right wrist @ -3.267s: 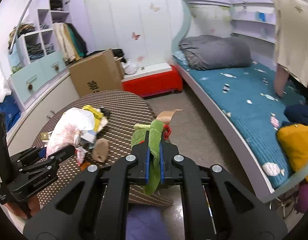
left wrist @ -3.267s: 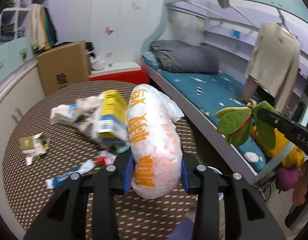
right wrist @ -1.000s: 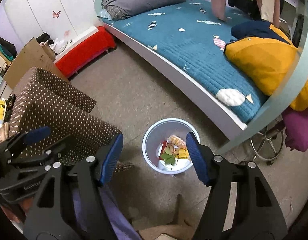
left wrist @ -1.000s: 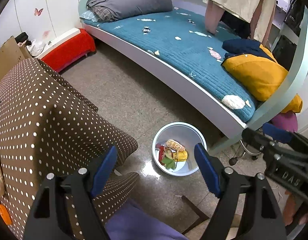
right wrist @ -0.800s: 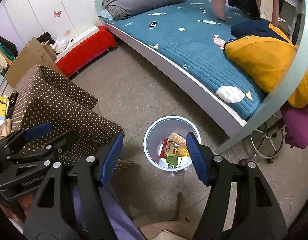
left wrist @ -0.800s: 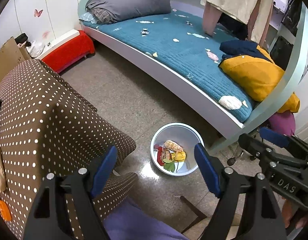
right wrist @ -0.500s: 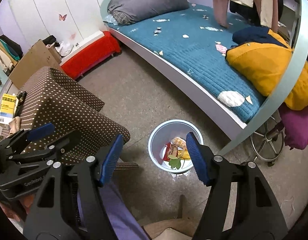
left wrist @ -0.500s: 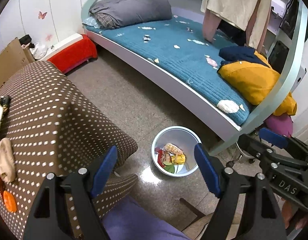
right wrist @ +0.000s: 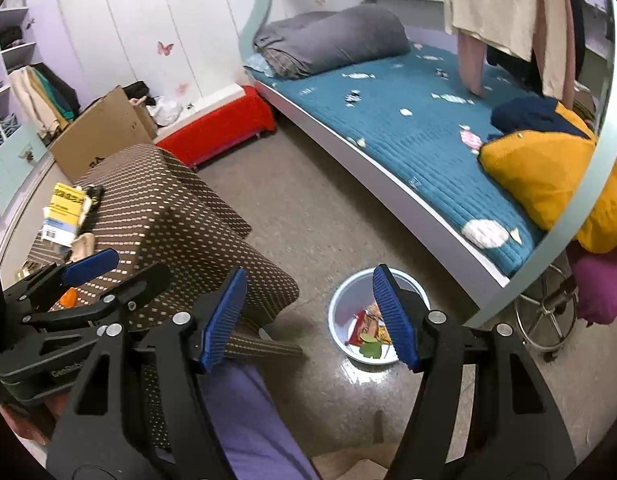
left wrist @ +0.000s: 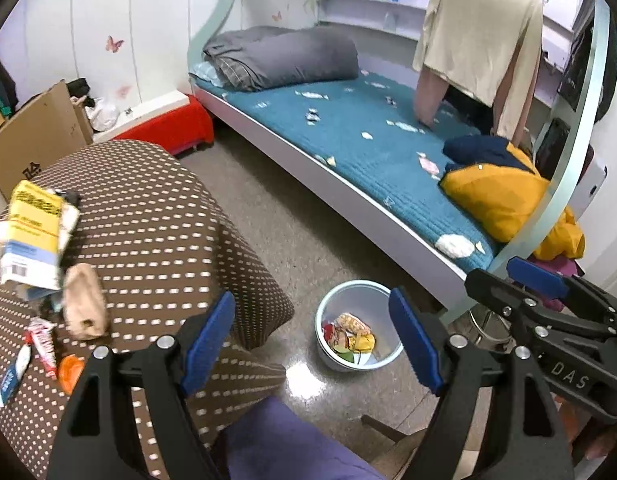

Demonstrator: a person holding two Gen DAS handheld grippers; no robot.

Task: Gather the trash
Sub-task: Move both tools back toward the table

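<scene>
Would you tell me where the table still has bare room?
The table is bare along its side toward the bed. It is crowded at the opposite edge, around the yellow box, tan scrap and wrappers.

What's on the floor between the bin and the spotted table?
Nothing: both wrist views show bare glossy floor between the bin and the draped edge of the spotted table.

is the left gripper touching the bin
Apart. In the left wrist view the left gripper hangs open above the bin, which sits on the floor below.
</scene>
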